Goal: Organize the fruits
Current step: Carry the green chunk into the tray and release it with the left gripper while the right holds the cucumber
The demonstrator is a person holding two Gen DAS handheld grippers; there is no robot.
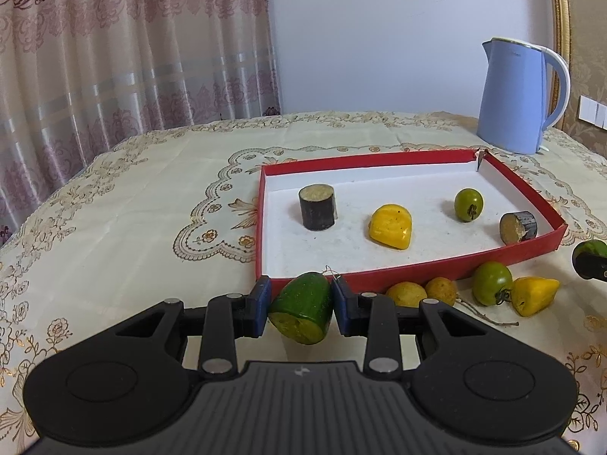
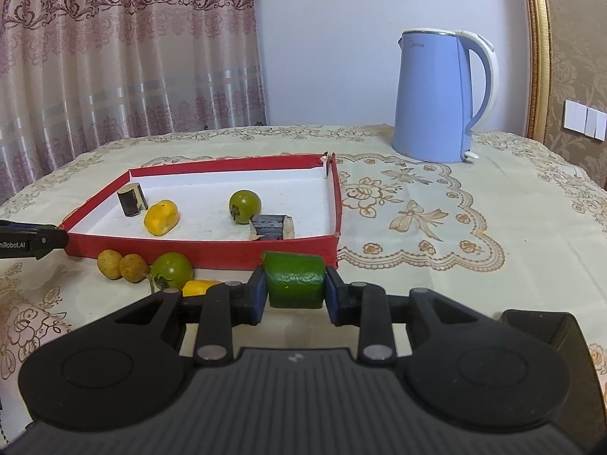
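My left gripper is shut on a green cucumber chunk, its cut face toward the camera, just before the red tray's near wall. My right gripper is shut on another green cucumber chunk near the red tray's front right corner. Inside the tray lie two dark sugarcane pieces, a yellow fruit piece and a green tomato. Outside, along the front wall, sit two longans, a green tomato and a yellow piece.
A blue electric kettle stands behind the tray at the back right. The embroidered tablecloth covers the table; curtains hang behind on the left. The left gripper's tip shows at the right wrist view's left edge.
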